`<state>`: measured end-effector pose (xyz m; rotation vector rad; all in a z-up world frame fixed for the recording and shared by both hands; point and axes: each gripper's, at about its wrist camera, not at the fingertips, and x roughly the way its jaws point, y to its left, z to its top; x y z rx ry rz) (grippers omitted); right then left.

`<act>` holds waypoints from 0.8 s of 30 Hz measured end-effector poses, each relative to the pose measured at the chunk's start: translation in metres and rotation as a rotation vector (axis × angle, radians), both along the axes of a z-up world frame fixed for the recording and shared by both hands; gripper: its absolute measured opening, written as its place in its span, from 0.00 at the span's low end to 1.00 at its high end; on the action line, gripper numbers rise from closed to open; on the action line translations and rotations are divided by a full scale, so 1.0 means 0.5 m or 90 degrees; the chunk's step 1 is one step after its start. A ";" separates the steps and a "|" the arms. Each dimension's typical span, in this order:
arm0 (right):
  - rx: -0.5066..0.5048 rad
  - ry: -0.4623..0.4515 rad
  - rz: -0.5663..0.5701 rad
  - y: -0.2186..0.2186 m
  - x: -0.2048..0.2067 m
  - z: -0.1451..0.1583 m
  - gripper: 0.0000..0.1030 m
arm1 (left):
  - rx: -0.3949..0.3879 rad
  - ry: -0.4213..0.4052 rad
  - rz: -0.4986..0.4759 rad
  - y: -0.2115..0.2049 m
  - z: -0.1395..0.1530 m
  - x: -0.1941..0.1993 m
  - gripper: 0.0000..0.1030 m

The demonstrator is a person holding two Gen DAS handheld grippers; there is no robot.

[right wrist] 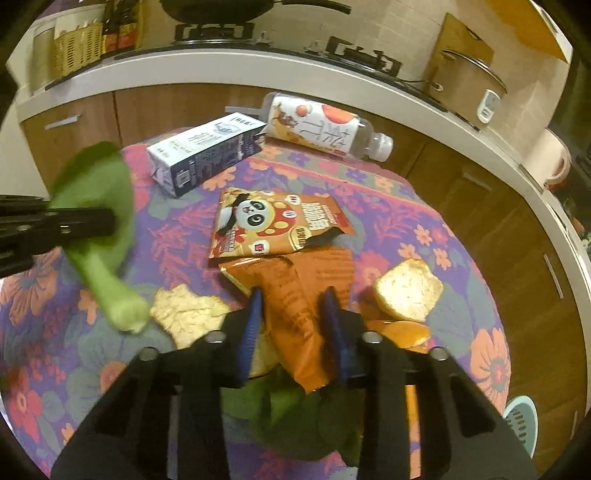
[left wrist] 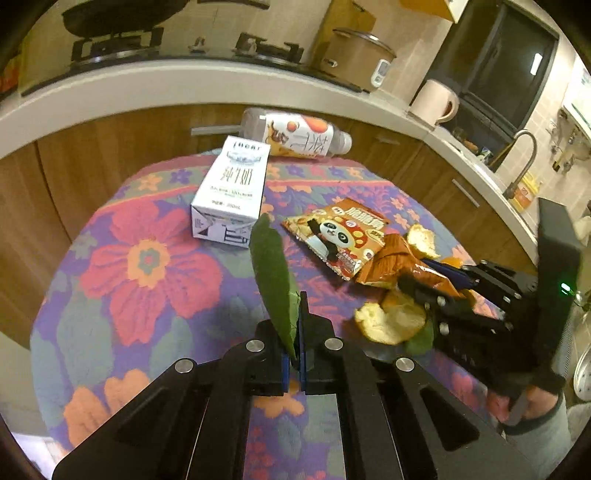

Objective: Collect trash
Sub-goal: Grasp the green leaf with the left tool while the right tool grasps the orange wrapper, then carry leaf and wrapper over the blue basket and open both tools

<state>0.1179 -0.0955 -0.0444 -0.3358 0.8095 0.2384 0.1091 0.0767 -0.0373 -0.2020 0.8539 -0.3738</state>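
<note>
I see a small kitchen under warm, dim light. The surface (left wrist: pixel 122 266) wears a purple cloth with big red and orange flowers. Behind it a pale countertop (left wrist: pixel 184 88) curves above brown wooden cabinets (left wrist: pixel 96 147). On it sit a gas hob (left wrist: pixel 122 48) with a dark pan (left wrist: pixel 118 14), a lidded cooker pot (left wrist: pixel 356 53) and a pink kettle (left wrist: pixel 436 101). Farther right I make out a dark window (left wrist: pixel 506 70) and a curved tap (left wrist: pixel 524 162) against beige tiles.
</note>
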 end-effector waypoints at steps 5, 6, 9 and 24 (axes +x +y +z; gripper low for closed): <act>0.043 -0.020 -0.007 -0.017 -0.026 0.033 0.13 | -0.013 -0.027 -0.007 0.010 0.035 -0.029 0.01; 0.045 -0.027 -0.006 -0.017 -0.034 0.040 0.13 | -0.015 -0.034 -0.010 0.009 0.042 -0.035 0.01; 0.061 -0.048 0.000 -0.018 -0.062 0.067 0.13 | -0.019 -0.049 -0.016 0.003 0.062 -0.049 0.01; 0.147 -0.142 -0.086 -0.187 -0.181 0.172 0.13 | -0.052 -0.118 -0.116 -0.144 0.152 -0.081 0.01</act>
